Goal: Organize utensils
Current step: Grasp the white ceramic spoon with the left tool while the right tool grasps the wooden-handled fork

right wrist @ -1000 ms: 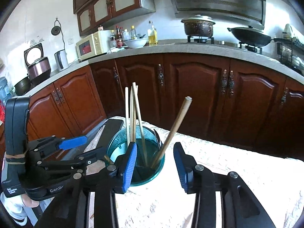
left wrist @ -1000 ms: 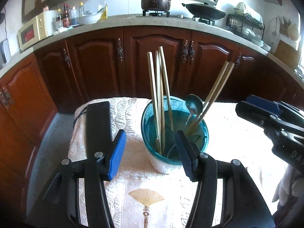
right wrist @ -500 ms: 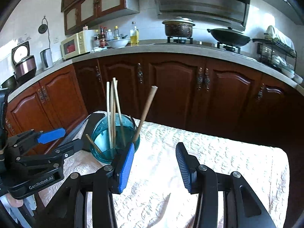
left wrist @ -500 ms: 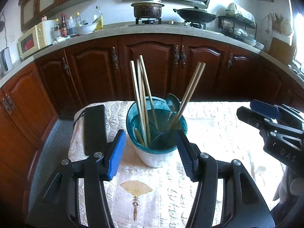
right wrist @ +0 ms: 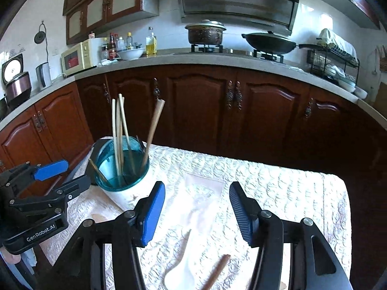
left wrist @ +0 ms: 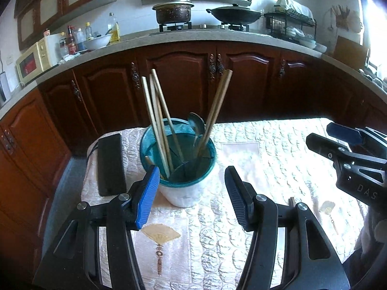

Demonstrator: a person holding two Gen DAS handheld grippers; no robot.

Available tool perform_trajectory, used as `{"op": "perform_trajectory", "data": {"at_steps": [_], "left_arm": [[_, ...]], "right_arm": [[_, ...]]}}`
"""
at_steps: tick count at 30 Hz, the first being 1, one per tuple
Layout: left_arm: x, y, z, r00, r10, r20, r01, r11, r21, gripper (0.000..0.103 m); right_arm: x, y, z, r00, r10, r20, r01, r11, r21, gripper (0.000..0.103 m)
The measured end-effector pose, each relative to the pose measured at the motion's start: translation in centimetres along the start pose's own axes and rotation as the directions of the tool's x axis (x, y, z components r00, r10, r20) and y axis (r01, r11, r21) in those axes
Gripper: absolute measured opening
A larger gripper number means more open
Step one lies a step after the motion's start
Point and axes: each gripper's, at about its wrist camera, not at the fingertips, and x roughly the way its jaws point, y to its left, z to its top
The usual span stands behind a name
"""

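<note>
A teal-rimmed white utensil holder (left wrist: 180, 169) (right wrist: 122, 169) stands on the cloth-covered table (left wrist: 278, 149), holding several wooden chopsticks (left wrist: 157, 120) (right wrist: 118, 133) and a metal spoon (left wrist: 196, 123). My left gripper (left wrist: 192, 193) hovers just in front of the holder, open, nothing between its pads. My right gripper (right wrist: 197, 207) is to the holder's right over bare cloth; its jaws are opening and nothing is between them. Under it lie a white ceramic spoon (right wrist: 183, 265) and a brown wooden stick (right wrist: 216, 271). The right gripper (left wrist: 348, 149) shows at the right edge of the left wrist view.
A flat black slab (left wrist: 110, 164) lies left of the holder near the table's edge. Dark wooden cabinets (right wrist: 205, 111) run behind the table under a counter with a pot (right wrist: 205, 32), a wok (right wrist: 268, 41) and a microwave (right wrist: 77, 56). A dish rack (right wrist: 331, 60) stands at the right.
Both grippers have drawn back from the holder, which now looks smaller and further off. The right gripper's jaws have spread wider and swung right, bringing the white spoon and stick into view.
</note>
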Motion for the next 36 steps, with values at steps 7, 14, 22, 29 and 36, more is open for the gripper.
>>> {"op": "perform_trajectory", "data": {"at_steps": [7, 14, 22, 29, 36], "left_arm": [[0.3, -1.2, -0.2, 1.0, -0.007, -0.006, 0.007, 1.0, 0.018, 0.056], [0.7, -2.3, -0.4, 1.0, -0.023, -0.013, 0.023, 0.999, 0.036, 0.056], [1.8, -3.1, -1.1, 0.995, -0.079, -0.062, 0.081, 0.996, 0.032, 0.056], [4.1, -3.2, -2.4, 0.965, -0.212, -0.153, 0.21, 0.977, -0.027, 0.056], [8.5, -4.7, -4.2, 0.89, -0.347, -0.295, 0.332, 0.938, -0.1, 0.056]], "right_arm": [[-0.2, -1.3, -0.7, 0.999, -0.025, -0.02, 0.026, 1.0, 0.015, 0.053], [-0.1, -2.6, -1.4, 0.998, -0.044, -0.04, 0.045, 0.999, 0.029, 0.054], [0.5, -3.7, -2.8, 0.995, -0.052, -0.088, 0.054, 0.998, 0.03, 0.055], [3.4, -6.5, -7.1, 0.969, 0.04, -0.243, -0.007, 0.991, 0.134, 0.056], [8.6, -9.3, -11.9, 0.893, 0.267, -0.362, -0.107, 0.908, 0.405, 0.044]]}}
